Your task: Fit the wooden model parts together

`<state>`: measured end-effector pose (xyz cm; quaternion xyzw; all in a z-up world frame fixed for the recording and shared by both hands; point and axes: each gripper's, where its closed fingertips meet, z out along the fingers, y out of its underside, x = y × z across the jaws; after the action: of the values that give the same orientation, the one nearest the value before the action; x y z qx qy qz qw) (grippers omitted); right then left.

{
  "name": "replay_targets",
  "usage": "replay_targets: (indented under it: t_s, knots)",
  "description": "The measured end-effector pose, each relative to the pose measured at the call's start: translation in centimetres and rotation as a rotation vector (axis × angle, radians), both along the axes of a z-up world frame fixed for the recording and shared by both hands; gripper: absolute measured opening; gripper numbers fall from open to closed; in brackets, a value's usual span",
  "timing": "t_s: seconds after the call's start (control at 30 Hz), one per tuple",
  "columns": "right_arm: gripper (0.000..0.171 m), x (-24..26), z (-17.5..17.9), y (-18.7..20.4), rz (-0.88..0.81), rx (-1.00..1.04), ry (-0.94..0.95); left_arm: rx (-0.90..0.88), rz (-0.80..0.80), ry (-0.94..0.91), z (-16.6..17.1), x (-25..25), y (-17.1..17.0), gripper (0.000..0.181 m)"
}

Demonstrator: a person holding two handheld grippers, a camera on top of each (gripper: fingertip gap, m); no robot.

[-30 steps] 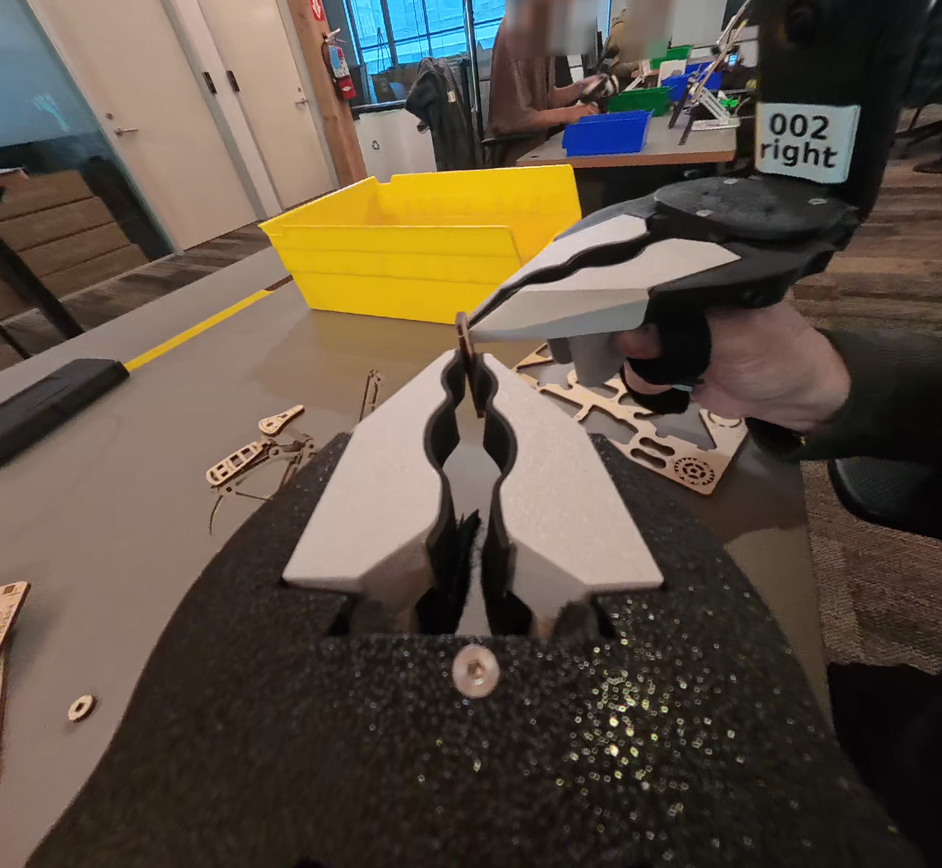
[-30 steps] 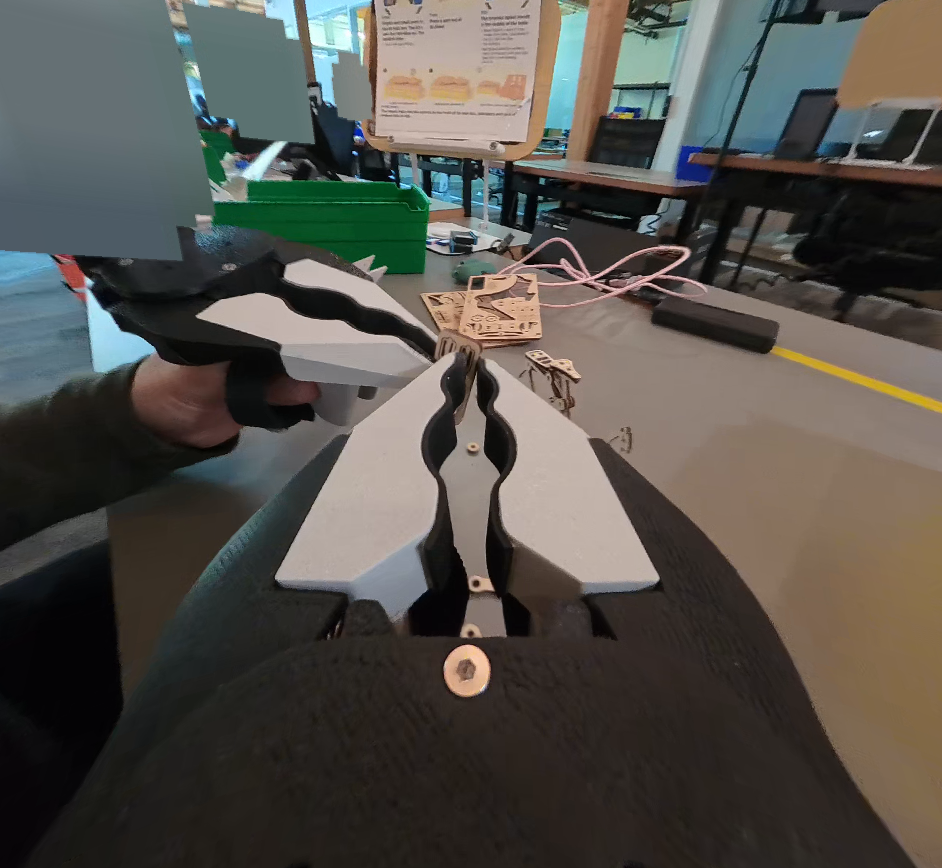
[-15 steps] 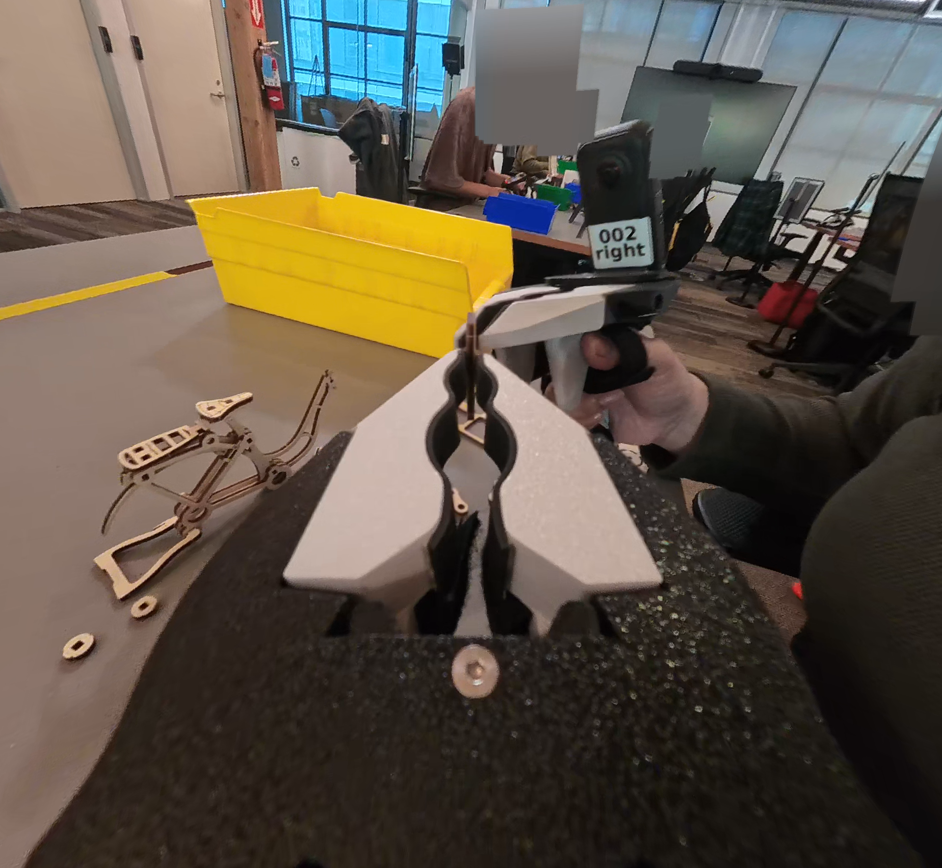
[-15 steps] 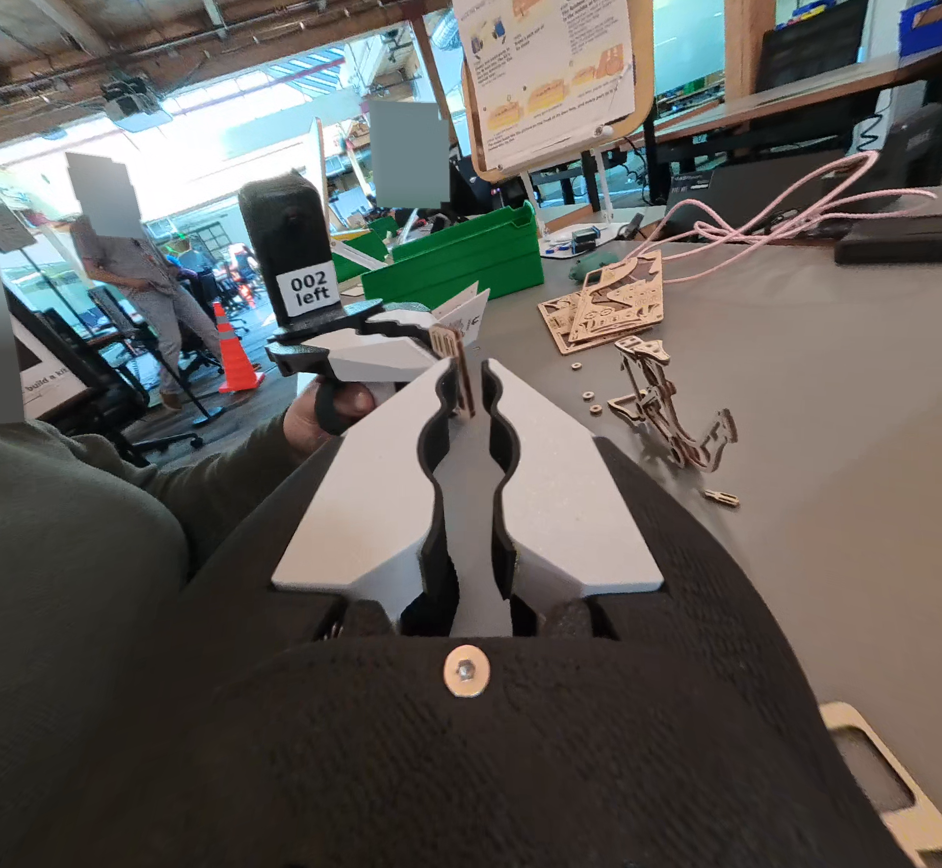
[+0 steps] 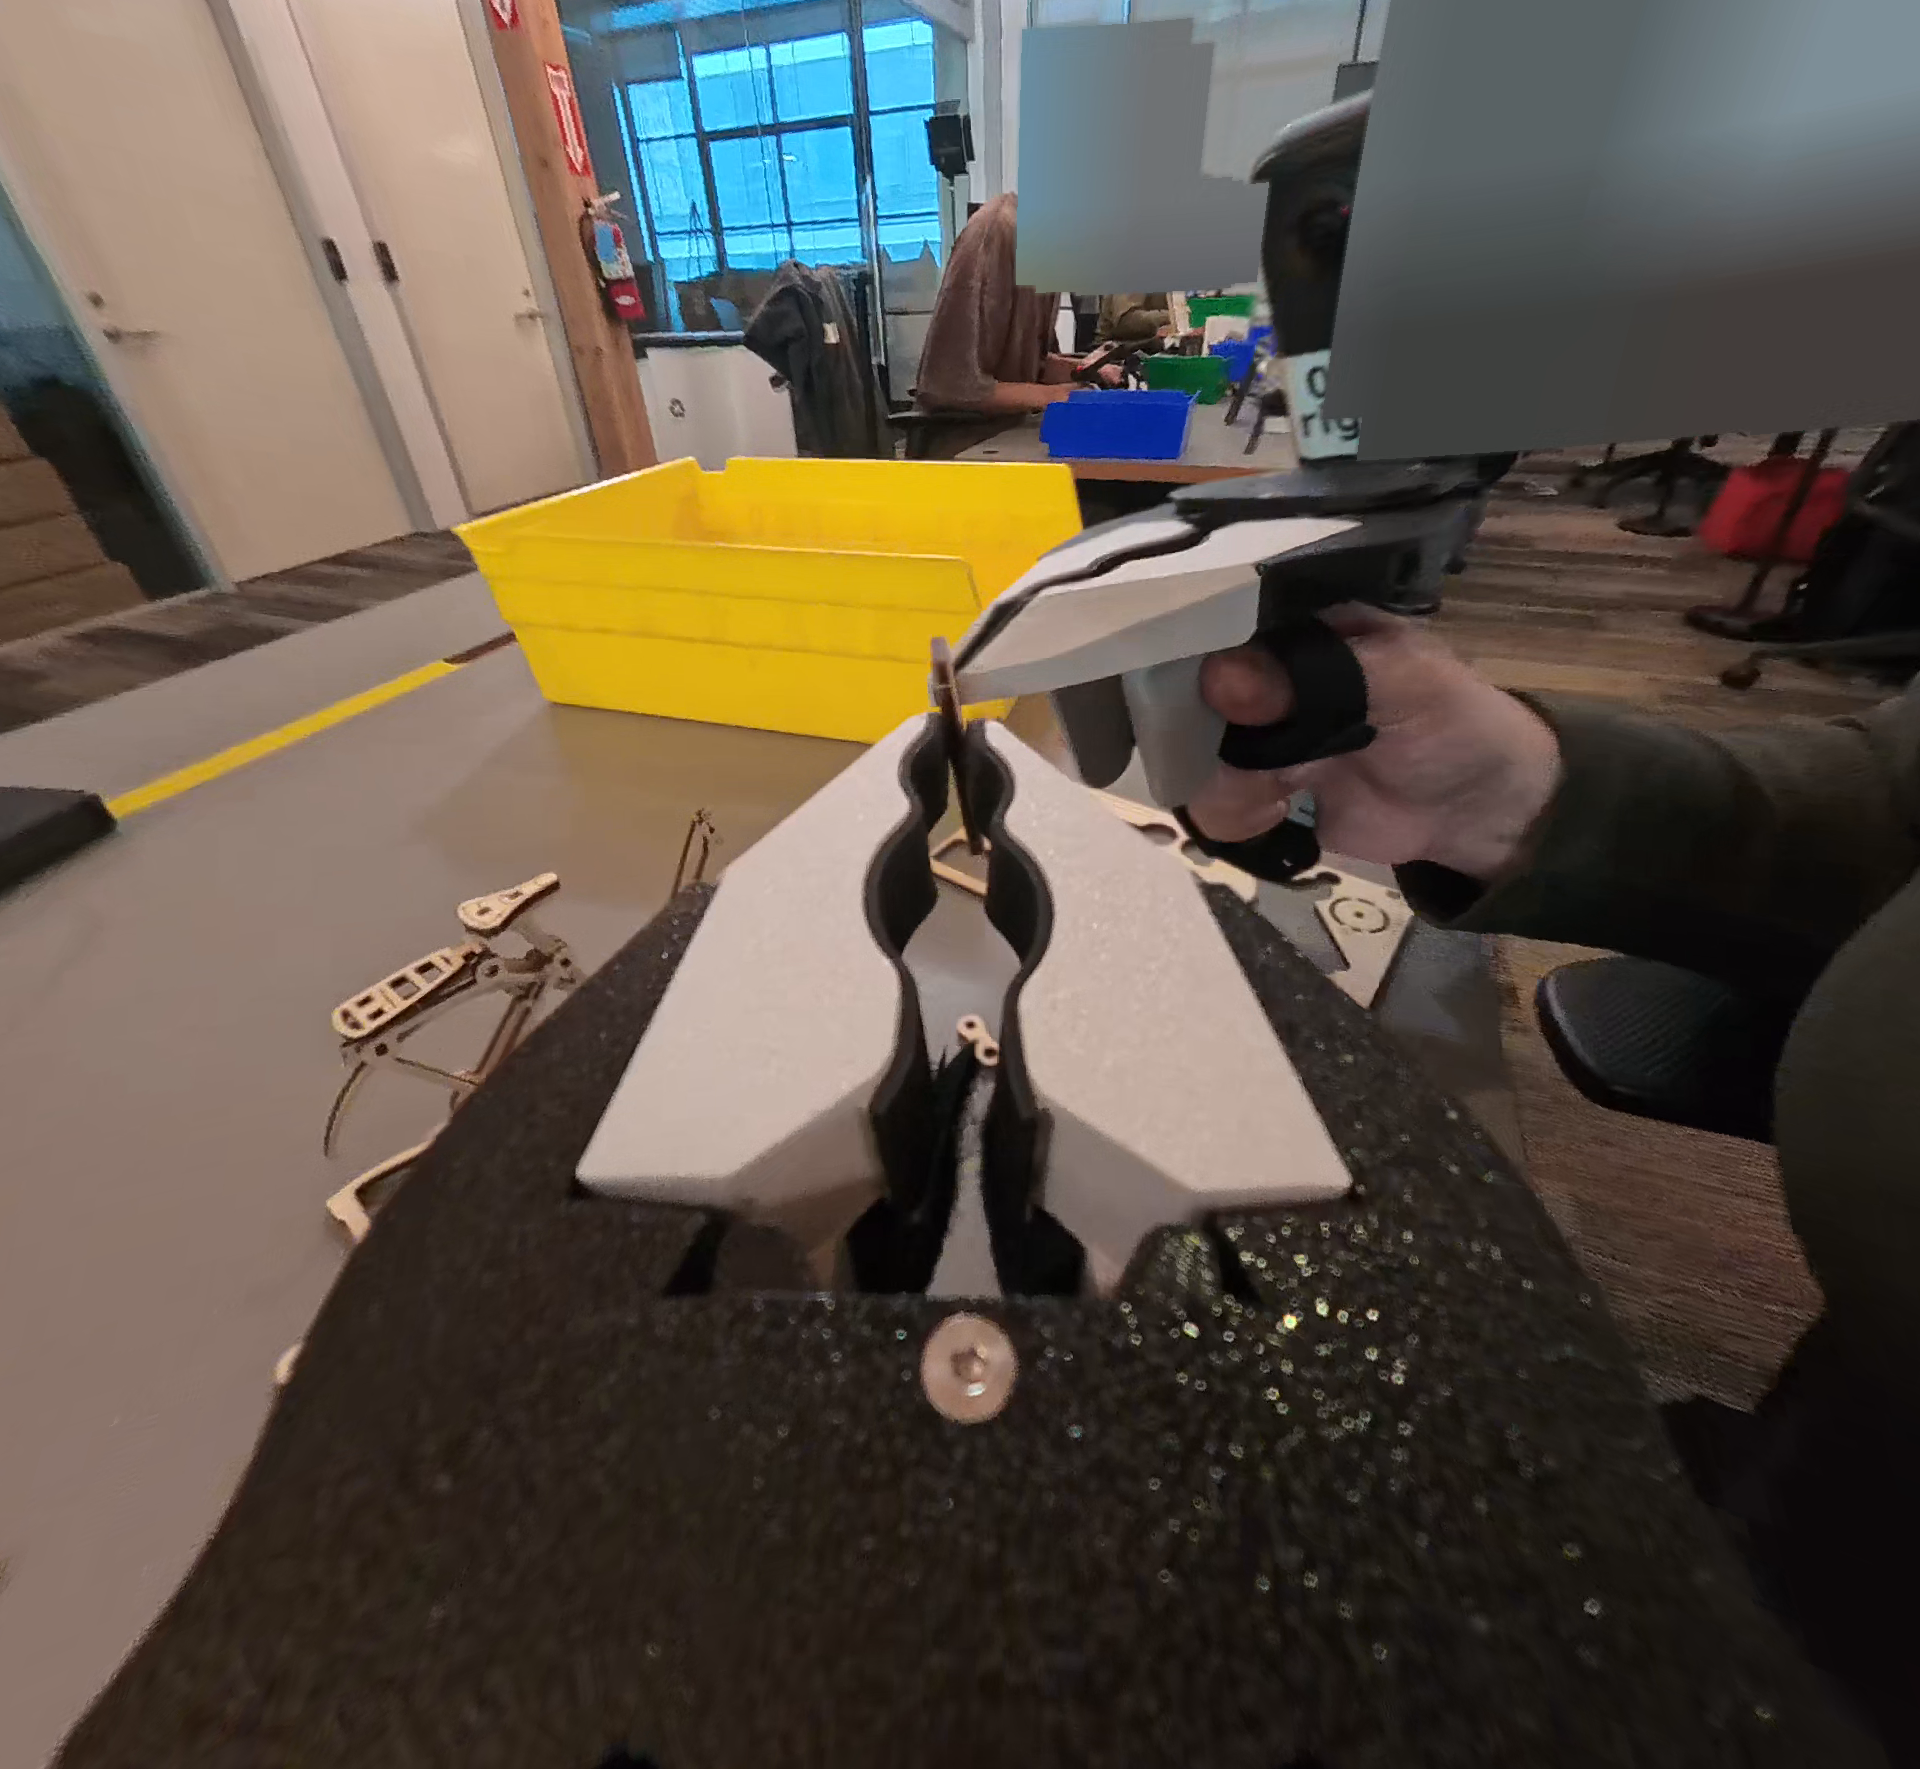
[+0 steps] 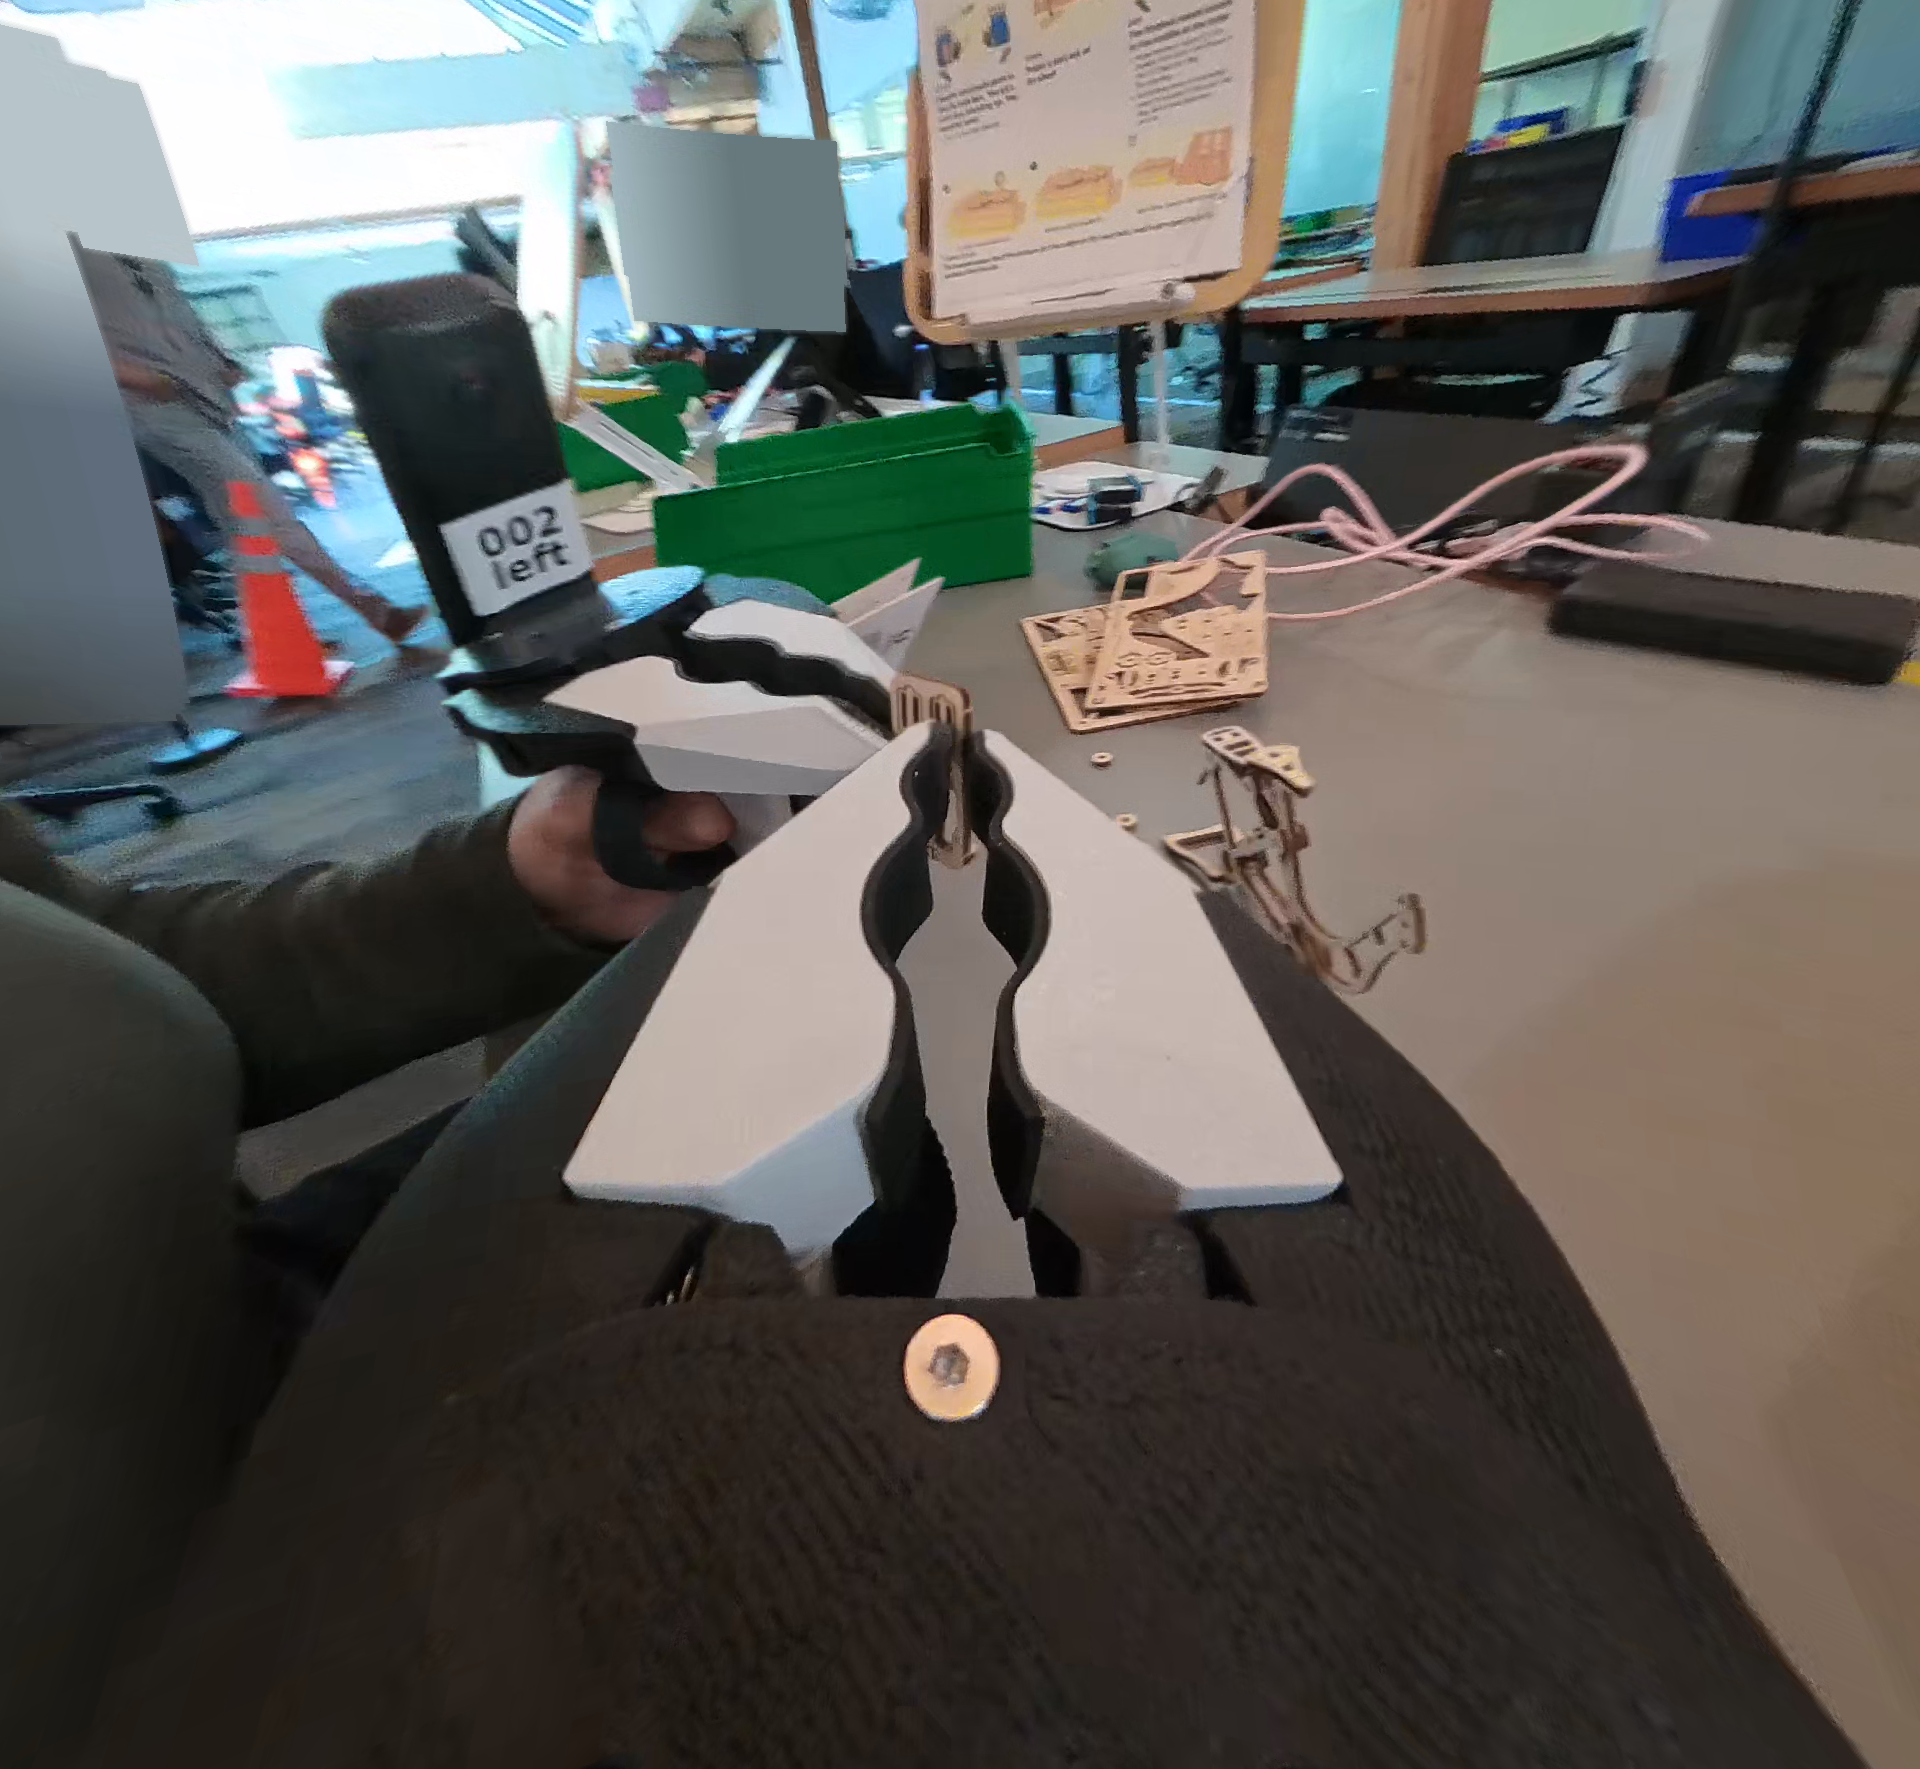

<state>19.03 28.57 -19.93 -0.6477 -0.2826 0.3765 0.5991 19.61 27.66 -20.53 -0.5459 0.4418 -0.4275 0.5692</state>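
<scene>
My left gripper (image 5: 958,751) is shut on a small flat wooden part (image 5: 964,784), which I see edge-on between its tips. My right gripper (image 5: 951,680) comes in from the right, with its tips on the top of the same part. In the right wrist view my right gripper (image 6: 951,758) is shut on the slotted wooden part (image 6: 932,706), and my left gripper (image 6: 883,732) meets it from the left. I cannot tell whether it is one part or two joined. Both hold it above the table. A partly built wooden model (image 5: 447,992) (image 6: 1288,867) lies beside them.
A yellow bin (image 5: 769,597) stands behind. Cut-out wooden sheets (image 6: 1153,649) (image 5: 1351,919), small washers (image 6: 1101,761) and a loose small part (image 5: 977,1033) lie on the grey table (image 6: 1610,888). Also there: a green bin (image 6: 852,514), a pink cable (image 6: 1455,524), a black block (image 6: 1725,618) and an instruction sheet on a stand (image 6: 1081,88). The grippers are tip to tip, or close to it.
Both grippers stay shut, tip to tip, on the wooden part. The pair has swung and tilted: the left view turned back left, and the right gripper now looks closer.
</scene>
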Motion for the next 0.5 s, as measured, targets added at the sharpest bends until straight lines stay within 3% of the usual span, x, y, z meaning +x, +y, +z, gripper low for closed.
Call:
replay_targets:
  t_s: [0.27, 0.37, 0.5]
  knots:
    - [0.000, 1.0, -0.7, 1.1, -0.296, 0.103, -0.108, 0.212, 0.167, 0.156, -0.7, 0.6, 0.9, 0.003]
    - [0.000, 1.1, -1.7, 1.4, -0.263, 0.035, -0.072, 0.216, 0.165, 0.210, -1.7, 0.8, 1.2, 0.003]
    - [0.000, 0.9, -2.2, 0.4, -0.060, -0.045, 0.055, 0.247, 0.084, 0.242, -2.3, 0.4, 0.7, 0.000]
